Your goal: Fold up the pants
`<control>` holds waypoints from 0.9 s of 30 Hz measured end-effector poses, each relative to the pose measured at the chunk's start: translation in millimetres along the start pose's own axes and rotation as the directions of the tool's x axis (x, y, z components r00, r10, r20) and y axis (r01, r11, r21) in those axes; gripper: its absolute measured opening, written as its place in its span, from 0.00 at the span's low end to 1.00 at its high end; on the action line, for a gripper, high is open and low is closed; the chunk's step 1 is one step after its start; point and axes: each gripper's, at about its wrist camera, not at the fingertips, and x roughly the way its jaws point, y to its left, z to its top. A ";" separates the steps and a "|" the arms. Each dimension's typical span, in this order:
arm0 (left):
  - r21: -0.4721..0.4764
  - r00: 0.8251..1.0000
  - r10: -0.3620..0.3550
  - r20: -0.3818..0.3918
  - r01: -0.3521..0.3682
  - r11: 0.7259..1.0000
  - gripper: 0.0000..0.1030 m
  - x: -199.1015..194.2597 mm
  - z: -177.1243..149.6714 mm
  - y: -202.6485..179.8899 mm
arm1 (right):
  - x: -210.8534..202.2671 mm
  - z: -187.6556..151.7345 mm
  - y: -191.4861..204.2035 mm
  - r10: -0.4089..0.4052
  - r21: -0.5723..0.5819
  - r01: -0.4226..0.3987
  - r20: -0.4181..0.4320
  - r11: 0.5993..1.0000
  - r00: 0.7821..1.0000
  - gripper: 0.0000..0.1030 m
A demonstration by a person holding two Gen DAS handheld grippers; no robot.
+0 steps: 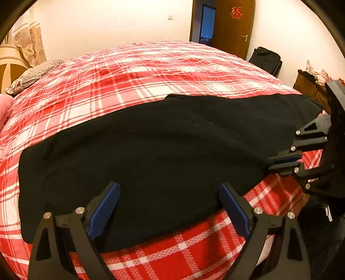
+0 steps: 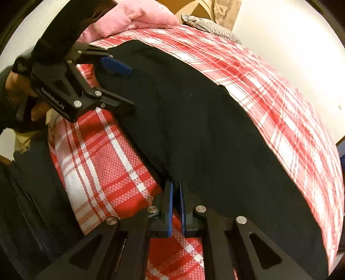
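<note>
Left hand-held gripper (image 1: 169, 189) spread wide; right hand-held gripper (image 2: 176, 185) seemingly pinched closed.

1. pants (image 1: 155, 150) – plain black, no pattern.
2. bed cover (image 1: 133, 71) – red and white plaid, thin red lines over white squares, woven dotted texture in the red near the front edge.
3. left claw (image 1: 170, 206) – black frame, blue ribbed pads (image 1: 103, 213), silver screws.
4. right claw (image 2: 176, 204) – black, blue pads, silver screws.
5. pillow (image 1: 32, 75) – striped beige and brown with red flowers.
6. cushion (image 2: 133, 17) – pink.
7. door (image 1: 232, 25) – brown wood, red ornament.
8. walls (image 1: 107, 28) – cream white.
9. curtain (image 1: 30, 41) – beige floral.
10. bag (image 1: 265, 58) – black.
</note>
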 end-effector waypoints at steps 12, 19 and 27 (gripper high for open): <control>0.006 0.999 0.048 -0.017 -0.048 0.999 0.93 8.2 1.3 -2.2 | -20.7 -6.6 -52.5 0.040 0.271 -0.059 0.076 0.961 0.996 0.27; 0.022 0.998 0.059 -0.020 -0.058 0.998 0.95 10.2 -0.5 -4.3 | -2.9 -27.3 -71.3 0.043 0.356 -0.052 0.033 0.933 0.999 0.27; 0.008 0.998 0.064 0.030 -0.064 0.998 0.96 -9.0 10.7 -13.8 | -20.7 -36.4 -79.6 0.006 0.386 -0.020 0.036 0.922 0.999 0.31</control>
